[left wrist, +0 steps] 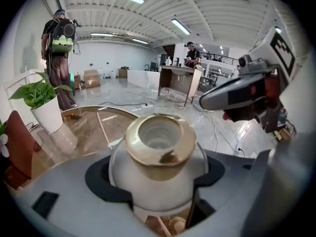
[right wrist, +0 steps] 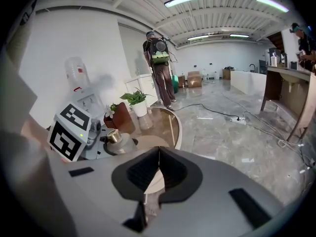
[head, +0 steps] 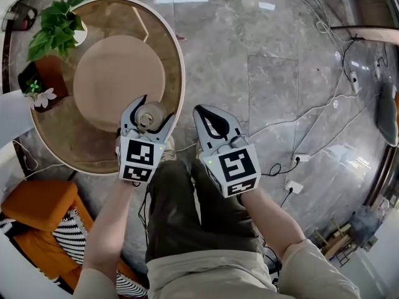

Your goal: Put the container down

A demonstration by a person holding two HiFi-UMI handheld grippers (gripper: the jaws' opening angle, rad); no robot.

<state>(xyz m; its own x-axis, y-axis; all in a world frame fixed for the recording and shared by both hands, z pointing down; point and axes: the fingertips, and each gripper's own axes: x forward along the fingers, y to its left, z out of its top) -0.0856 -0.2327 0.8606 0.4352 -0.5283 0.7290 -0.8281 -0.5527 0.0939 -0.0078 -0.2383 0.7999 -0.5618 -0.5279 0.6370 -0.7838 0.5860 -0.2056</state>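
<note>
The white container (left wrist: 158,174) with its gold neck sits upright, clamped in the left gripper's (head: 156,109) jaws above the near rim of the round glass counter (head: 179,67); the setting-down is not yet done; the next move, I judge, calls for lowering it onto the glass inward of the edge, well short of the potted plant (head: 56,27), then parting the jaws; the right gripper (head: 202,114) hangs beside, jaws pressed together on nothing.

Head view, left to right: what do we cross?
plant → container, held in the left gripper → right gripper, jaws together with nothing between them → power strip on the floor
</note>
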